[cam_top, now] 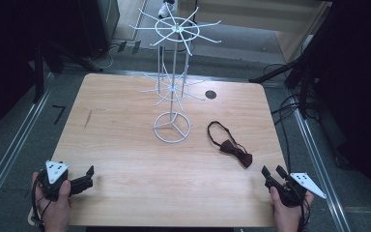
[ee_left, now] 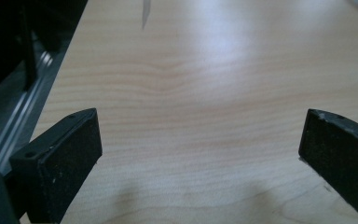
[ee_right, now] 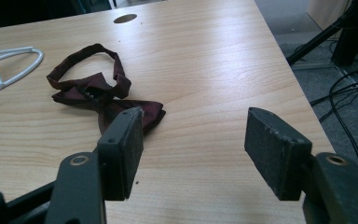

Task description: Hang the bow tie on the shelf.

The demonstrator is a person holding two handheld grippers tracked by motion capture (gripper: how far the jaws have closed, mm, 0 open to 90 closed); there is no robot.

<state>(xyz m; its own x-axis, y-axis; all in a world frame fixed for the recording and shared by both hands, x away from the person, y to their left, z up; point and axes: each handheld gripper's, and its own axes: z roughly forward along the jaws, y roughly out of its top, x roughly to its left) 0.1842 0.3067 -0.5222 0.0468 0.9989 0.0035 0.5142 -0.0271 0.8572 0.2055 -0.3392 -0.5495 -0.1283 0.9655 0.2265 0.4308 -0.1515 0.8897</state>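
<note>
Maroon fabric bow tie (cam_top: 231, 145) is lying flat on the pale wood-grain worktop (cam_top: 125, 159), right of centre, its thin strap curling into a loop behind the pleated knot. White wire display stand (cam_top: 172, 72) is standing mid-worktop on a ring base, with two tiers of radiating hooks; the upper tier is blending into the floor behind it. Right gripper (cam_top: 274, 173) is hovering near the bow tie, its matte black jaws standing apart with nothing between; in the right gripper view one jaw is covering the bow's near corner. Left gripper (cam_top: 89, 175) is sitting at the near left edge, jaws wide apart over bare wood, their tips cut off by the frame.
</note>
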